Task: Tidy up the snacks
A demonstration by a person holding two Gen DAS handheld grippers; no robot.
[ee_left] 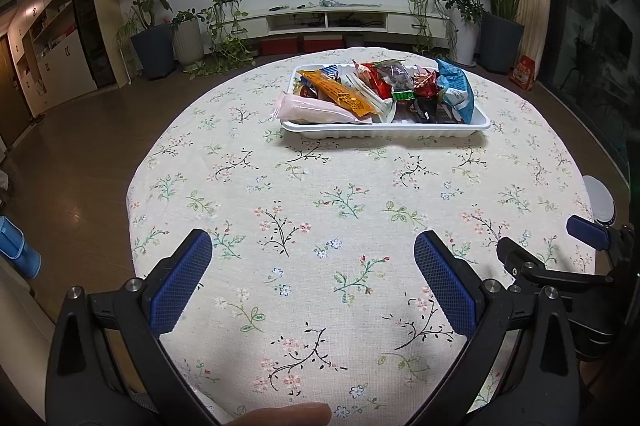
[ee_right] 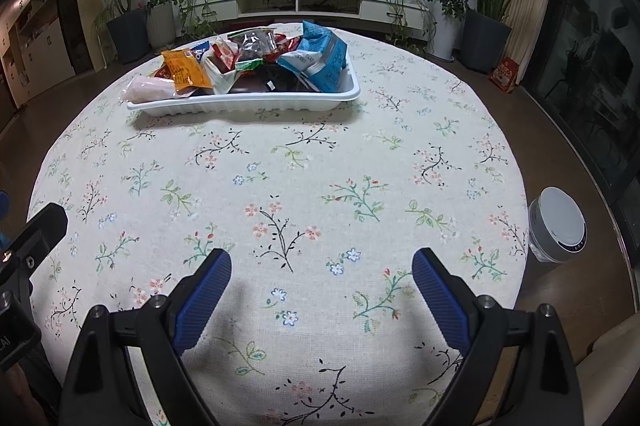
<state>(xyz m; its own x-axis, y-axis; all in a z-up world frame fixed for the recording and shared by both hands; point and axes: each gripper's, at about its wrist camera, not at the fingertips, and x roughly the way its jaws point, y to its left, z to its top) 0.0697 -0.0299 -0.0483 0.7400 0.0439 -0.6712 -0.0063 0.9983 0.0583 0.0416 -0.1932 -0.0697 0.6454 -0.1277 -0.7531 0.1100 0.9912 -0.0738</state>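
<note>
A white tray (ee_left: 384, 132) full of snack packets stands at the far side of the round table; it also shows in the right wrist view (ee_right: 248, 104). The packets include an orange one (ee_left: 340, 92), a pink one (ee_left: 316, 110) and a blue one (ee_left: 456, 86). My left gripper (ee_left: 314, 250) is open and empty, low over the near part of the tablecloth, far from the tray. My right gripper (ee_right: 322, 262) is open and empty, also over the near cloth. The right gripper's body (ee_left: 560, 278) shows at the right edge of the left wrist view.
The table wears a floral tablecloth (ee_right: 320, 186). A white round device (ee_right: 558, 226) sits on the floor by the table's right edge. Potted plants (ee_left: 152, 26), a TV cabinet (ee_left: 340, 20) and a wall TV stand behind. Dark floor surrounds the table.
</note>
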